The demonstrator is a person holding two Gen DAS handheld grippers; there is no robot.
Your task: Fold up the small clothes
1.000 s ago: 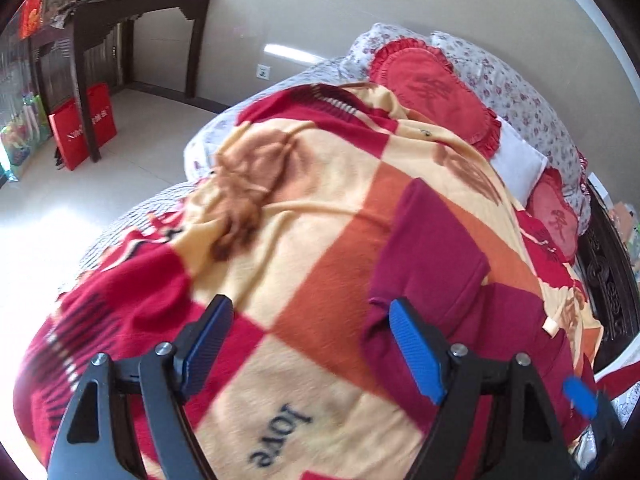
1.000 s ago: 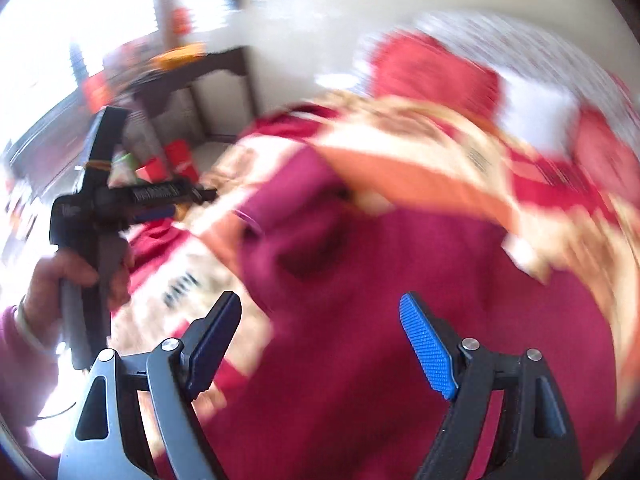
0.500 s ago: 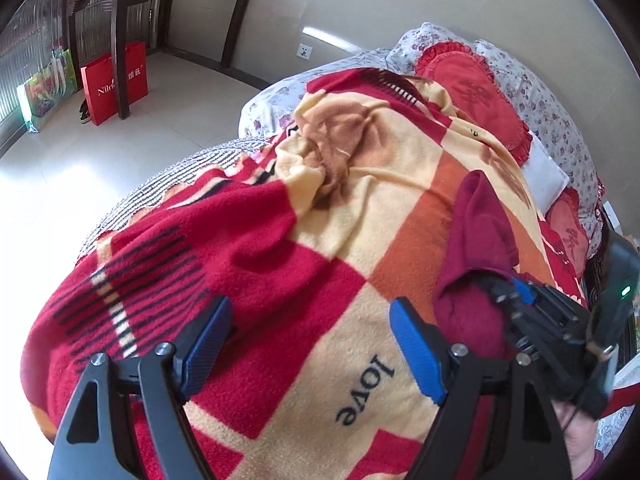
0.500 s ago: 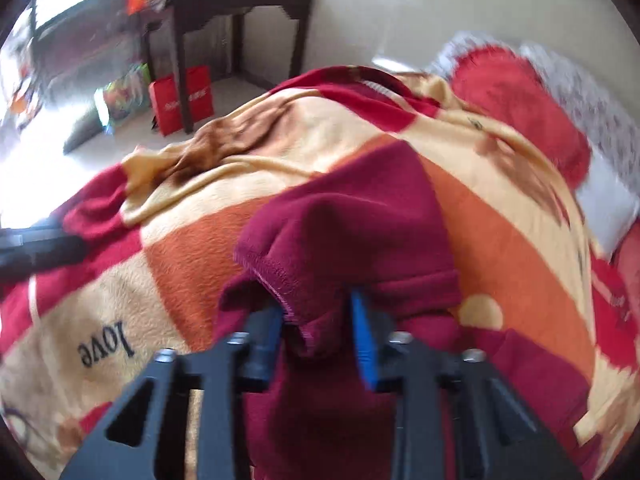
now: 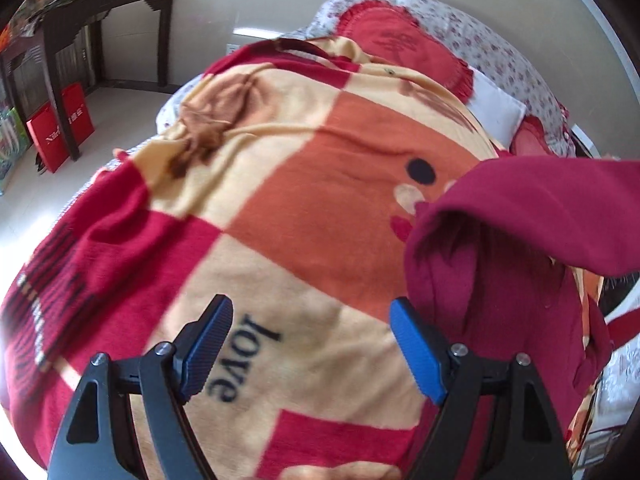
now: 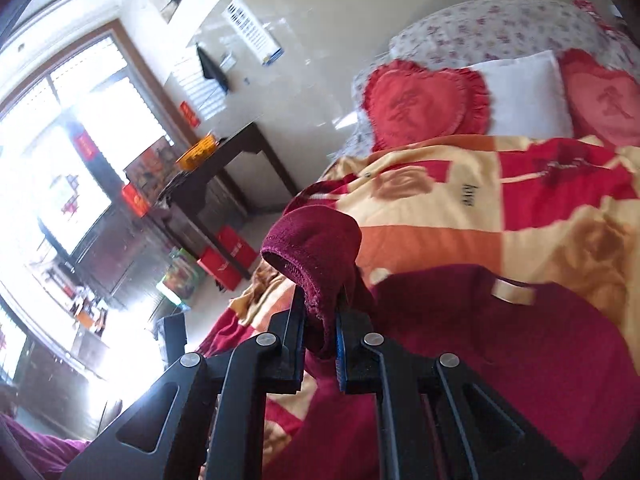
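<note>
plainly, we read "love" in dark letters on a cream square of the blanket (image 5: 280, 184), printed upside down between our left gripper's fingers, and again further up the bed in the right wrist view; the red bag (image 5: 60, 128) at ten o'clock carries white lettering too blurred to read. our left gripper (image 5: 312, 344) hangs wide open over the blanket, nothing between its blue pads. our right gripper (image 6: 320, 320) is clamped tight on a hemmed edge of the maroon garment (image 6: 500, 340), lifting that fold off the blanket while the rest lies spread at four o'clock. heart cushions (image 6: 424, 104) and a white pillow (image 6: 524, 88) sit at the head of the bed; a dark wooden table (image 6: 228, 184) stands by the bright window.
</note>
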